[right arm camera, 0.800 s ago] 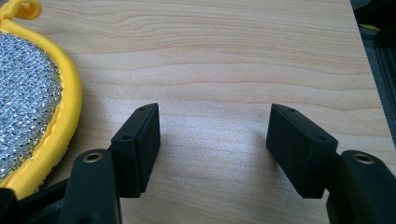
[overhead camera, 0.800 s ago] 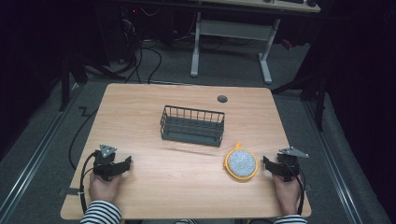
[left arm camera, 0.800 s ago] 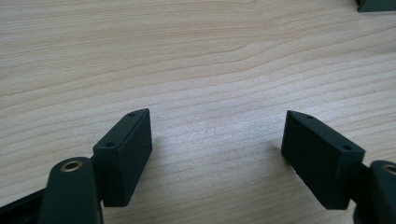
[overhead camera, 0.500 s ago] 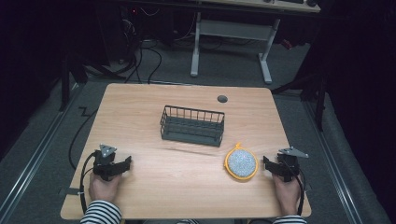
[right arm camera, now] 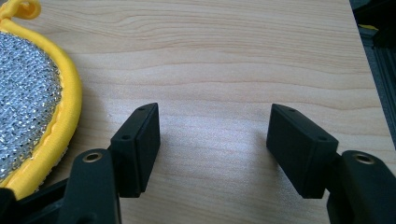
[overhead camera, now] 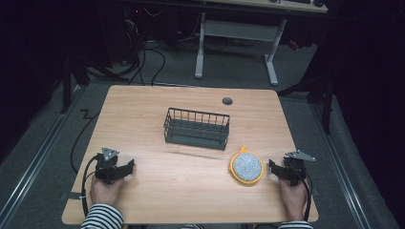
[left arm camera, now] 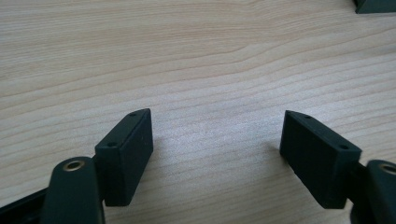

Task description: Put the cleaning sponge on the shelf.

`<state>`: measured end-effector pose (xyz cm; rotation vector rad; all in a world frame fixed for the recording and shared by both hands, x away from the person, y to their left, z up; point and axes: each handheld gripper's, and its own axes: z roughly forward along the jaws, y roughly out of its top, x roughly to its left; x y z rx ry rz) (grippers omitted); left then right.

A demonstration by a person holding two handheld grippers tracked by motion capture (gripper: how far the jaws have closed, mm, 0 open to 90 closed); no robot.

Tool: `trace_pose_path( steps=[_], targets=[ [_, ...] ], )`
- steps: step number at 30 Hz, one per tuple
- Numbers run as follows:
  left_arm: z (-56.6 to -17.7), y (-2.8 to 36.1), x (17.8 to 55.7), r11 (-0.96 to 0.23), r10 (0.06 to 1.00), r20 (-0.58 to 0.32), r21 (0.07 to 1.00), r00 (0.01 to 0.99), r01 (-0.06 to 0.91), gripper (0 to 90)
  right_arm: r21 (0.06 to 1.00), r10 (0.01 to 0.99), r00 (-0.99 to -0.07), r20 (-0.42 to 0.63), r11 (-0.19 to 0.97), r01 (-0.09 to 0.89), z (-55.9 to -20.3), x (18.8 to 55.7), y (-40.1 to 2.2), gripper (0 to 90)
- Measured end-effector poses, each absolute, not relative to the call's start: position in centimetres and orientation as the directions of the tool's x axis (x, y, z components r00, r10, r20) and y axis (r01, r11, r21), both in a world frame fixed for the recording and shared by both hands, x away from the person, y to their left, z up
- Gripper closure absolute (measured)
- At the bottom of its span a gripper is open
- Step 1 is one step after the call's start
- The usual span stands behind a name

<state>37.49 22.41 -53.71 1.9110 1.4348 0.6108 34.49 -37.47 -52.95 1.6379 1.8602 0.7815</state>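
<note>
The round scouring pad point(overhead camera: 247, 166), silver mesh with a yellow cloth rim and small loop, lies flat on the tabletop point(overhead camera: 157, 114) just beside the right tongs point(overhead camera: 275, 168), in front of the wire basket point(overhead camera: 197, 128). It looks light, soft and floppy; pinching the rim should hold best. Both the right and the left tongs point(overhead camera: 128, 168) stand spread, empty.

The person wears a top with black and white stripes; one striped sleeve point(overhead camera: 101, 218) shows at the left wrist and a bit of one at the right wrist. Each hand has a black claw. The left claw point(overhead camera: 125, 169) has a grey three-cornered plate on top and a black cable that loops behind it. The right claw point(overhead camera: 273, 168) has the same grey plate and cable. Up close, its two jaws are flat black blocks with small screw holes, and each arm behind them has a brass-coloured ring.
</note>
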Motion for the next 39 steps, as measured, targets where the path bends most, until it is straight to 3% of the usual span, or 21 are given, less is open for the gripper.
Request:
trace_pose_path(
  steps=[8,12,25,39],
  targets=[
    [-53.5,22.5,37.4,-0.16,0.96,-0.04,0.737,0.279,0.657,29.5,0.725,0.993,-0.119,-0.018,0.095,0.682,-52.9,34.5,-37.5,35.0],
    [-53.3,22.7,37.4,-0.121,0.96,-0.085,0.731,0.267,0.671,35.9,0.725,0.993,-0.12,-0.018,0.096,0.682,-52.9,34.5,-37.5,34.9],
    [-51.9,22.0,37.7,-0.139,0.943,-0.102,0.745,0.317,0.652,38.3,0.725,0.993,-0.12,-0.017,0.095,0.682,-52.9,34.5,-37.5,34.9],
    [-48.1,19.6,39.3,-0.186,0.898,-0.125,0.761,0.422,0.621,33.3,0.726,0.993,-0.118,-0.016,0.093,0.681,-53.0,34.5,-37.5,35.0]
  ],
)
